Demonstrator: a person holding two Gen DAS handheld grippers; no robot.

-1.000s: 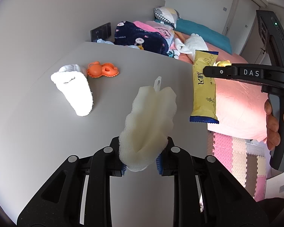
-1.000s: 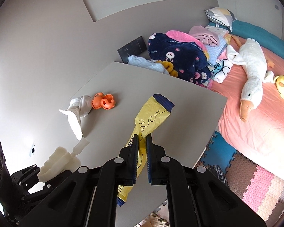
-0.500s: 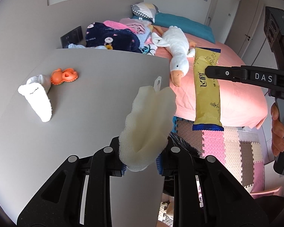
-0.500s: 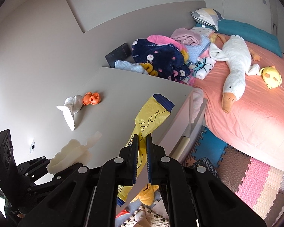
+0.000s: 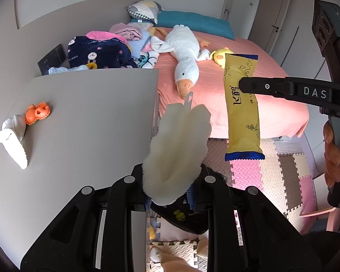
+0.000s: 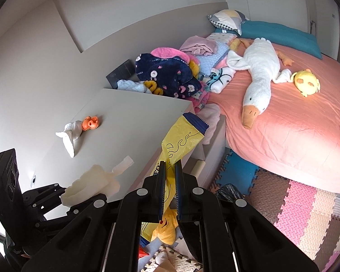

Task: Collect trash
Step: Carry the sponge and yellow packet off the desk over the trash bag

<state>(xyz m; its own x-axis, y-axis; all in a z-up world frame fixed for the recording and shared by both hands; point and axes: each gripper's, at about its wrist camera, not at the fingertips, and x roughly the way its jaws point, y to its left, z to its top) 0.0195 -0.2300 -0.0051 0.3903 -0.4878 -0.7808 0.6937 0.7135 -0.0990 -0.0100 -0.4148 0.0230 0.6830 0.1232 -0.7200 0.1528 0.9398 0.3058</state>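
My left gripper [image 5: 170, 195] is shut on a cream foam sleeve [image 5: 176, 154], which stands up between its fingers past the right edge of the grey table [image 5: 90, 113]. My right gripper [image 6: 170, 167] is shut on a yellow snack wrapper [image 6: 183, 138] with blue ends. From the left wrist view that wrapper [image 5: 241, 113] hangs upright from the right gripper [image 5: 243, 86] over the floor mats. The right wrist view has the left gripper [image 6: 63, 195] and foam sleeve [image 6: 95, 181] at lower left. A dark bag [image 5: 181, 217] lies on the floor under the foam sleeve.
A white sock [image 5: 11, 140] and an orange toy [image 5: 37, 113] lie at the table's far left. Beyond it is a pink bed [image 6: 294, 131] with a goose plush [image 6: 258, 79], a yellow plush [image 6: 306, 81] and piled clothes [image 6: 167, 72]. Puzzle mats [image 6: 294, 208] cover the floor.
Both grippers have swung to the right, from over the table to past its edge above the floor mats. Each keeps its hold: foam sleeve on the left, wrapper on the right.
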